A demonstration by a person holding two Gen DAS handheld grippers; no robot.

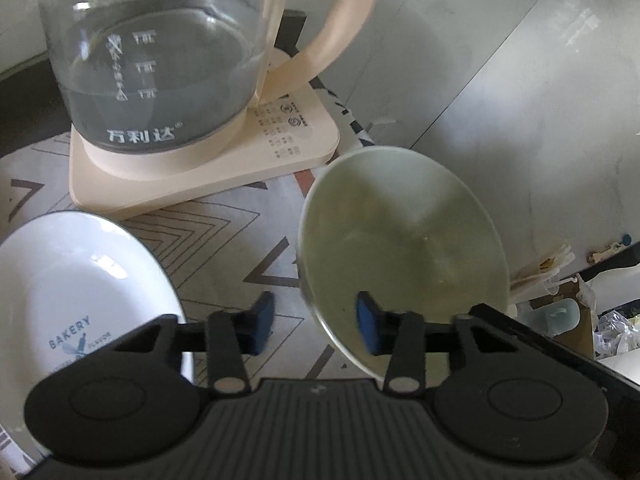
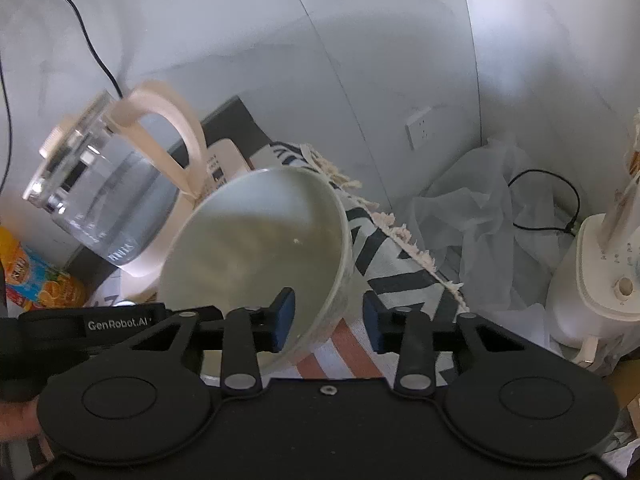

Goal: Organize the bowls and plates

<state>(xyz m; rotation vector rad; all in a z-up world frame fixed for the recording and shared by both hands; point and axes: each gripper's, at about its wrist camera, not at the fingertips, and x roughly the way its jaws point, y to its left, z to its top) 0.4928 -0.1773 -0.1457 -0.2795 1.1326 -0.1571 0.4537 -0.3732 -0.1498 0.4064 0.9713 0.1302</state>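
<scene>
Pale-green bowl [image 1: 400,248] at centre straddled at its rim by our left gripper [image 1: 316,322] and right gripper [image 2: 328,320], half-open, gripping nothing; it's tilted and could tip.

Two close downward views, shared bowl [image 1: 400,240]

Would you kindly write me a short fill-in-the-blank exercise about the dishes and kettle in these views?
1. The white plate bears the printed word ___.
2. The left hand-held gripper has the rim of the pale bowl ___ its jaws.
3. The carton beside the glass kettle pictures ___.
Missing words: BAKERY; between; oranges.
</scene>
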